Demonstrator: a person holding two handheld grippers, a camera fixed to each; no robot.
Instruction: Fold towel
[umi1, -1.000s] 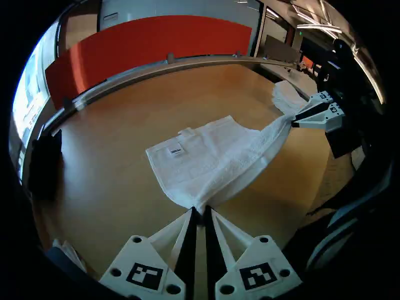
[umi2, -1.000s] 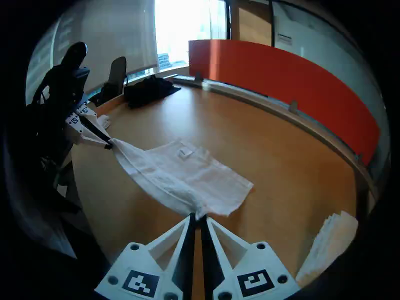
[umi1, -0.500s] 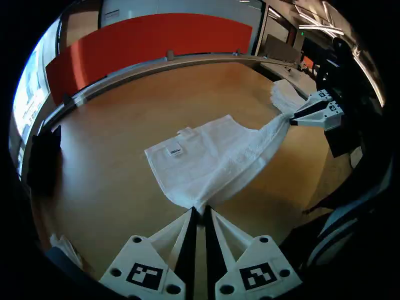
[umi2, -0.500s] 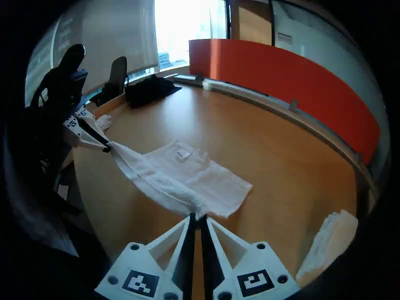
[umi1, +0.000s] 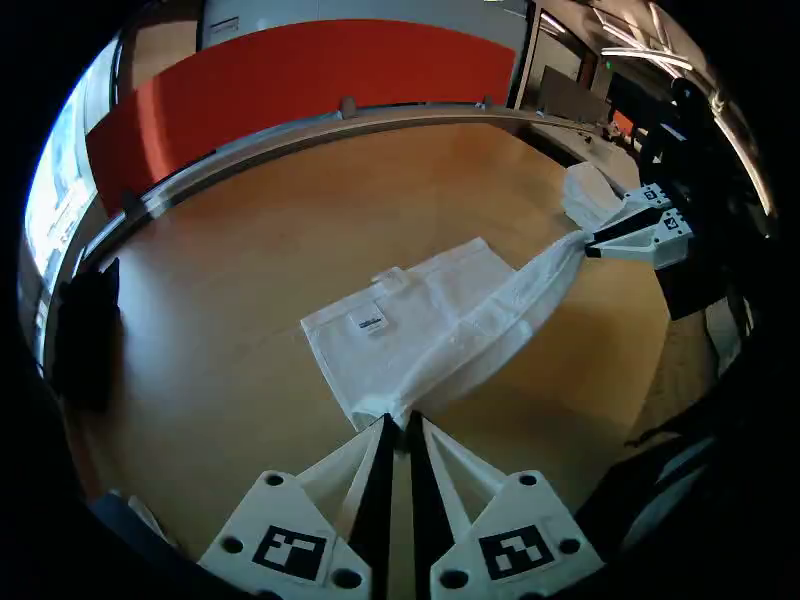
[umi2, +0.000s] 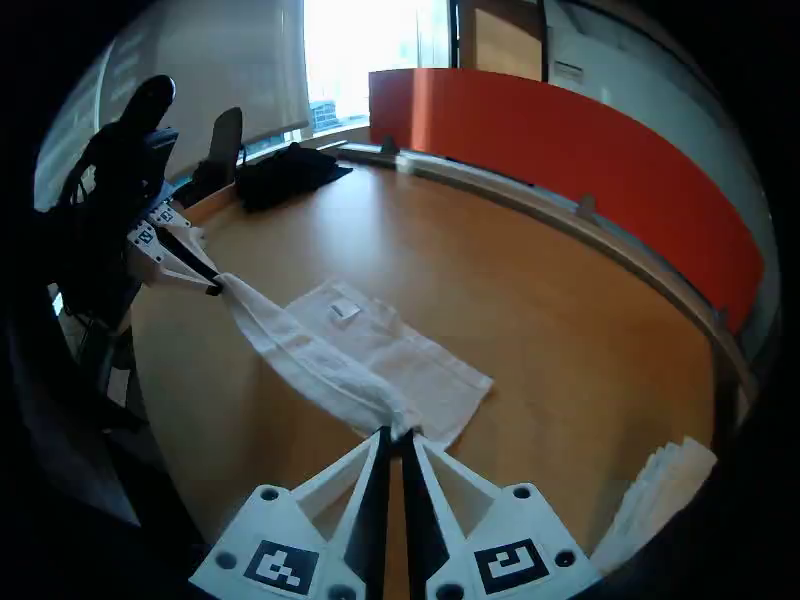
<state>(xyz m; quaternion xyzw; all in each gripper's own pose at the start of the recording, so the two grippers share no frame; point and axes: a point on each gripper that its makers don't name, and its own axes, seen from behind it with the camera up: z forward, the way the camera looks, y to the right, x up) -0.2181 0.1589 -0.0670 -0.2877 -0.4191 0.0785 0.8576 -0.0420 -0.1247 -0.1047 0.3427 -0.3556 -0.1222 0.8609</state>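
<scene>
Towel (umi1: 420, 330), white, half raised off a wooden table (umi1: 230, 280). Its far part lies flat on the tabletop with a small sewn label (umi1: 368, 320) facing up. The near edge is drawn up into a taut, bunched band strung between my two grippers.

My left gripper (umi1: 400, 418) has its jaws clenched on one corner of that edge, the fingers pressed together with the cloth pinched at their tips. My right gripper (umi2: 394, 433) grasps the opposite corner the same way, jaws closed tight on the fabric.

In the left gripper view the right gripper appears at the far right, over the table's edge, with the towel running up to its tips. In the right gripper view the left gripper appears at the far left, also at the table's edge, with the band of cloth rising to it.

An orange partition (umi1: 300, 75) runs along the far side of the table. A black bundle (umi2: 285, 170) sits on the far end of the tabletop, beside a dark chair (umi2: 225, 140) and below a bright window (umi2: 375, 50). A stack (umi2: 660, 490) of folded white cloths rests at the table's near right edge, well apart from the towel.
</scene>
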